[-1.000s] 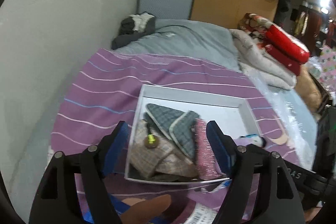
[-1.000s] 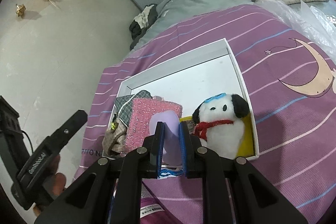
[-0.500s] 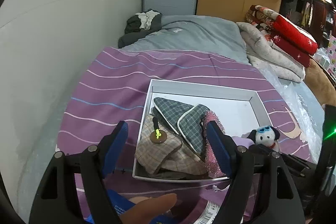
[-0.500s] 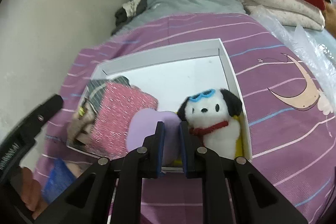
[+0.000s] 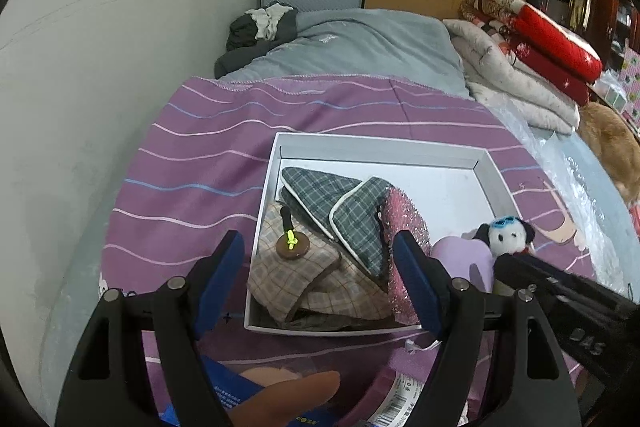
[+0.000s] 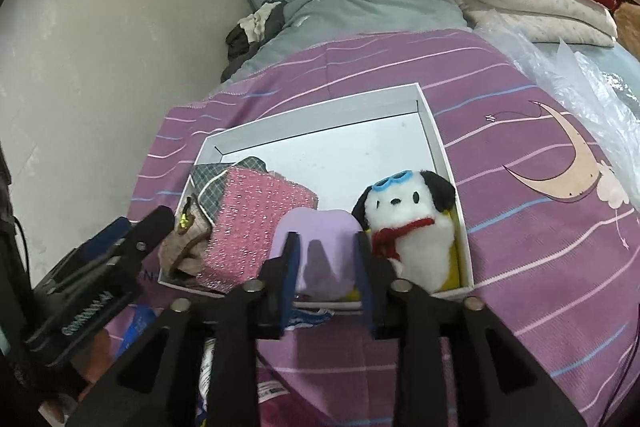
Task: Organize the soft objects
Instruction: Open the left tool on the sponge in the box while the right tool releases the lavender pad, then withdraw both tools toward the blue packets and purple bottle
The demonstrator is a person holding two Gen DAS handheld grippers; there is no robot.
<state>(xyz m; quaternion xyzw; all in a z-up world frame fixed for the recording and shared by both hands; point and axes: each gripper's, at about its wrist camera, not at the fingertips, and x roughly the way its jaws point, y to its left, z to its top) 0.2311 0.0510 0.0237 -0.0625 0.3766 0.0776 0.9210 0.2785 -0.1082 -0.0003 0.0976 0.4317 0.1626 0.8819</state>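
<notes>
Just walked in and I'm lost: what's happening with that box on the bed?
A person with a gripper in each hand is packing soft things into a white box. The right gripper, jaws open, sits around a lilac pad standing between a pink cloth and a toy dog. The left gripper hangs open over folded plaid cloths.

- My right gripper's blue pads [image 6: 289,269] cover the lower part of the soft lilac cushion [image 6: 318,231], so I can't tell whether they touch it.
- A flat yellow thing [image 6: 454,263] under the white plush dog with black ears [image 6: 408,227] is mostly hidden (only slivers show).
- The printed white label [image 5: 394,401] on a packet below the shallow white cardboard box [image 5: 384,147] is cut off and too small to read.
- The pink glittery cloth [image 5: 402,227] disappears behind my left gripper's pad [image 5: 416,283].
</notes>
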